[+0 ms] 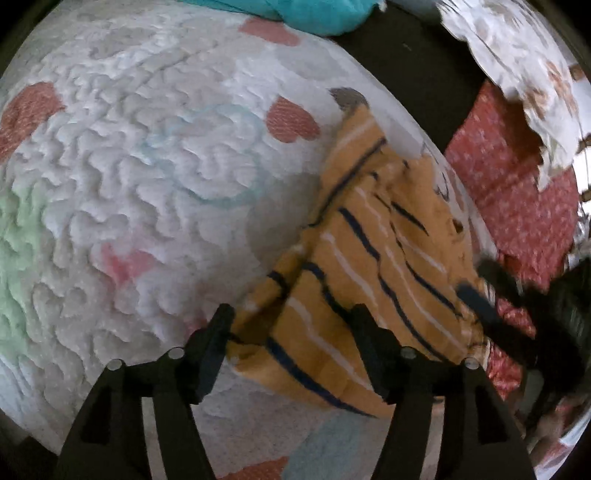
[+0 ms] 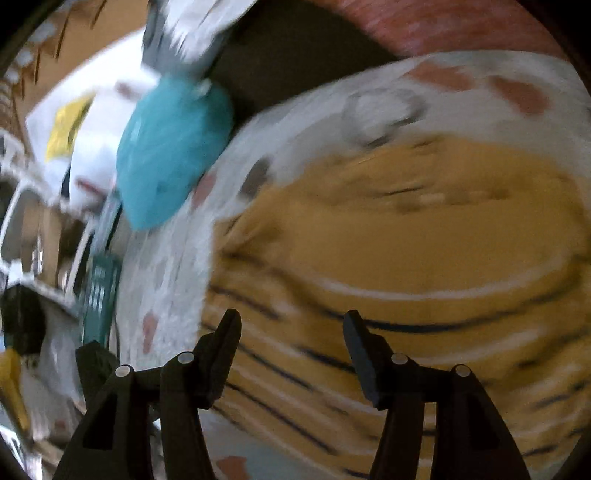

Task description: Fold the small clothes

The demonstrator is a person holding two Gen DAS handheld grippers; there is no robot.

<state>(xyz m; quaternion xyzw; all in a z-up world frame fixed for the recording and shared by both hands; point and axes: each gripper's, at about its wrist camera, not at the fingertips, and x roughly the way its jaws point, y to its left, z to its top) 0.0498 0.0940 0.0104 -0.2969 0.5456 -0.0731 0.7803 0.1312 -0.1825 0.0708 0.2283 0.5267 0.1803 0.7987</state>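
Home bedroom: quilted heart-print bedspread (image 1: 147,184), heaped laundry (image 2: 173,155), cluttered shelves (image 2: 33,221).

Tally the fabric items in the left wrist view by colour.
Mustard striped garment: 1
Teal cloth: 1
Red dotted fabric: 1
White quilt with hearts: 1
White patterned cloth: 1
Total: 5

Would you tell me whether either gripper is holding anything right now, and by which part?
Nothing is held: the left gripper and right gripper both stand open over the striped yellow garment, fingers clear of it.
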